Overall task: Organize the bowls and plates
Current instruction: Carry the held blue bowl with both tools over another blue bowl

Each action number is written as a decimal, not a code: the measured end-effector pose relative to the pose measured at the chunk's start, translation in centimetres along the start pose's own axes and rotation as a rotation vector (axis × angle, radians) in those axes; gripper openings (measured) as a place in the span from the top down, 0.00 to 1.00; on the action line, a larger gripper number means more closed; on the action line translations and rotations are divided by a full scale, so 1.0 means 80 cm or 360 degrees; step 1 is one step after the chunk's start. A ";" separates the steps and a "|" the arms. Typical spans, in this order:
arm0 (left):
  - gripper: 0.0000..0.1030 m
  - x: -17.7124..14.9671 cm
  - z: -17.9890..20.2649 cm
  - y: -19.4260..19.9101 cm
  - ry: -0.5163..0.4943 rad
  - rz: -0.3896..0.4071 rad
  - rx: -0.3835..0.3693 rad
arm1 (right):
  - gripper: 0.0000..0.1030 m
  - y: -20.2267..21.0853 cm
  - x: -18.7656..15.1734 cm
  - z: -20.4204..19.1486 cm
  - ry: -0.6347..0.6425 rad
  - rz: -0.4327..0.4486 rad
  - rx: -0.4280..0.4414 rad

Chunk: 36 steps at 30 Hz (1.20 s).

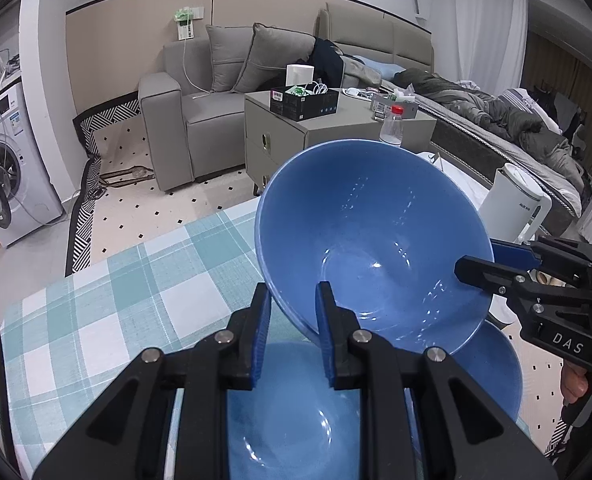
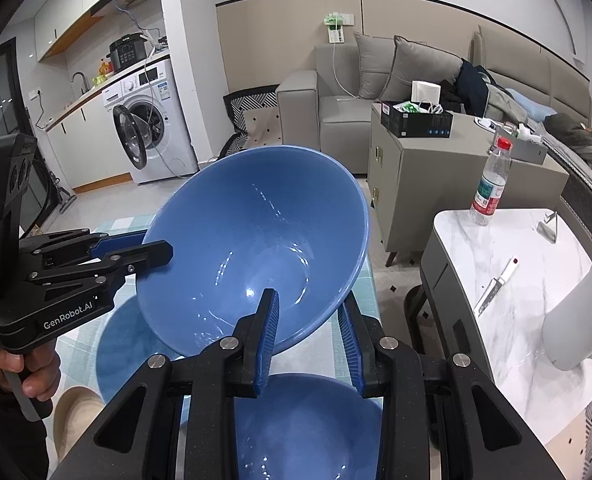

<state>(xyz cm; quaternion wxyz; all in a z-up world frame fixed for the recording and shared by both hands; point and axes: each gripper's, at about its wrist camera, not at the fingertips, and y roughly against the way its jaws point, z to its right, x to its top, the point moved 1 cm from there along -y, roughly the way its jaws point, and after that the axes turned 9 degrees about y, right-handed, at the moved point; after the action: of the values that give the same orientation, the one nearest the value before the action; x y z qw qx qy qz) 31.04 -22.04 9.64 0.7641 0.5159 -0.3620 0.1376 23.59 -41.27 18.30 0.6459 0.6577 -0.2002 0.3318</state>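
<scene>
A large blue bowl [image 1: 375, 248] is held tilted in the air between both grippers; it also shows in the right wrist view [image 2: 252, 256]. My left gripper [image 1: 294, 320] is shut on its near rim, one finger inside and one outside. My right gripper [image 2: 309, 328] has one finger inside the opposite rim and one outside, with a visible gap at the outer pad. A second blue bowl [image 1: 296, 412] sits on the checked tablecloth [image 1: 136, 300] under the held one, also seen in the right wrist view [image 2: 307, 428]. A blue plate [image 2: 124, 344] lies under the bowls.
A white kettle [image 2: 579, 312], a knife [image 2: 495, 284] and a water bottle [image 2: 491, 180] stand on a marble side table [image 2: 515, 320] to the right. A grey cabinet [image 1: 296, 136], sofa and bed are behind. A washing machine [image 2: 148, 120] stands far left.
</scene>
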 end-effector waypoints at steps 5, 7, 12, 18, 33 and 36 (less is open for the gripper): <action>0.80 -0.003 -0.005 0.017 0.0006 0.0036 0.0010 | 0.70 0.011 0.002 -0.012 0.0015 0.0033 0.0019; 0.80 -0.004 -0.006 0.023 0.0007 0.0050 0.0014 | 0.70 0.014 0.002 -0.016 0.0020 0.0041 0.0029; 0.80 -0.007 -0.011 0.036 0.0013 0.0071 0.0023 | 0.70 0.024 0.004 -0.029 0.0032 0.0065 0.0052; 0.80 -0.015 -0.019 0.052 0.0026 0.0092 0.0029 | 0.70 0.034 0.002 -0.042 0.0049 0.0091 0.0089; 0.80 -0.041 -0.034 0.076 0.0061 0.0112 0.0043 | 0.70 0.045 -0.009 -0.067 0.0070 0.0120 0.0157; 0.80 -0.045 -0.037 0.077 0.0071 0.0109 0.0042 | 0.70 0.044 -0.011 -0.070 0.0077 0.0114 0.0168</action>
<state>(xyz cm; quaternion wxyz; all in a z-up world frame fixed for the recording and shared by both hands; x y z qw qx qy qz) 26.11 -16.16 10.78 0.7600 0.5100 -0.3604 0.1799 19.50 -36.18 19.90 0.6027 0.6751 -0.1902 0.3805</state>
